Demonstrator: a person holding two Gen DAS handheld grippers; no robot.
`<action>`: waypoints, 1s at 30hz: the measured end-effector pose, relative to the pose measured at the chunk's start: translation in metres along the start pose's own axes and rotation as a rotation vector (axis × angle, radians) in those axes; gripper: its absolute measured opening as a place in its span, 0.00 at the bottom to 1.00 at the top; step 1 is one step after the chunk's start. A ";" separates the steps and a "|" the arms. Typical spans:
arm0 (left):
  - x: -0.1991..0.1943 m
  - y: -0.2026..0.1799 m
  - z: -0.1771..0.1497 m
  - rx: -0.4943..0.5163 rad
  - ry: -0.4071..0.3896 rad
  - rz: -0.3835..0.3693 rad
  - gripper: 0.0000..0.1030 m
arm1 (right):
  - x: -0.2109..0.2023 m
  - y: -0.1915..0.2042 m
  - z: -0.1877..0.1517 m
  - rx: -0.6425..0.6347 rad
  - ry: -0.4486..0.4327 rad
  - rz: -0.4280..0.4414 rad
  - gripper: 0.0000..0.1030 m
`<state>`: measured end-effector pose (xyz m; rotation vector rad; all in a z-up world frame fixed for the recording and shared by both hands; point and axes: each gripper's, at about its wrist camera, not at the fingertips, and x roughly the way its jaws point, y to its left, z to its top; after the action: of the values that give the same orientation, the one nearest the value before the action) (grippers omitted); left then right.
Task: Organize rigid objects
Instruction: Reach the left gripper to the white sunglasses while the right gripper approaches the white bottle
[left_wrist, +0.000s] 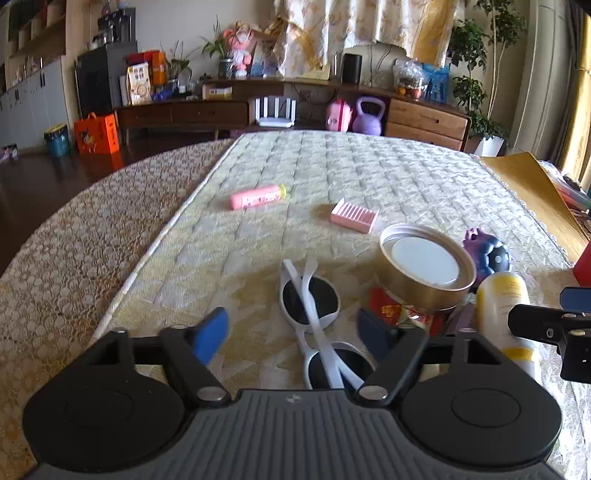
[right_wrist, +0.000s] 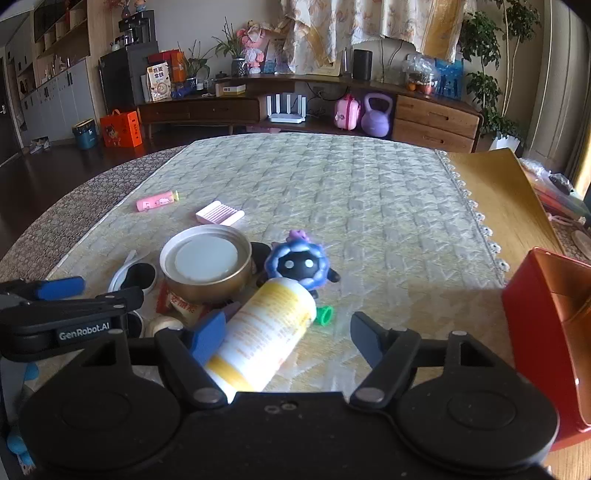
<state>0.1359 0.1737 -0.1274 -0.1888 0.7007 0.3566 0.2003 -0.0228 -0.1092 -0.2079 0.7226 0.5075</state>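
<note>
White sunglasses (left_wrist: 314, 314) lie folded on the quilted cloth between the fingers of my open left gripper (left_wrist: 293, 332). A white-and-yellow bottle (right_wrist: 264, 338) lies on its side between the fingers of my open right gripper (right_wrist: 288, 338), resting against the left finger; it also shows in the left wrist view (left_wrist: 508, 306). Beside it stand a gold tin (right_wrist: 207, 266) with a white lid, a purple sheep toy (right_wrist: 299, 264) and a small green piece (right_wrist: 325, 315). A red packet (left_wrist: 388, 308) lies under the tin. A pink comb (left_wrist: 354, 216) and a pink tube (left_wrist: 256, 197) lie farther off.
An open red box (right_wrist: 546, 332) stands at the right on the table. A yellow wooden board (right_wrist: 495, 192) lies right of the cloth's lace edge. The table drops off at the left to a dark floor. A sideboard (right_wrist: 229, 107) with clutter lines the far wall.
</note>
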 end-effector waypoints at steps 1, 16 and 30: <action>0.002 0.001 0.000 -0.004 0.010 -0.001 0.64 | 0.002 0.002 0.001 -0.003 0.002 0.001 0.71; 0.014 -0.008 0.000 0.079 -0.002 0.002 0.55 | 0.017 0.009 0.002 0.021 0.069 0.056 0.59; 0.012 -0.008 0.002 0.099 -0.005 -0.009 0.38 | 0.013 0.007 0.000 0.055 0.074 0.072 0.45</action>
<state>0.1485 0.1695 -0.1338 -0.0966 0.7107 0.3133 0.2057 -0.0119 -0.1181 -0.1503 0.8169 0.5503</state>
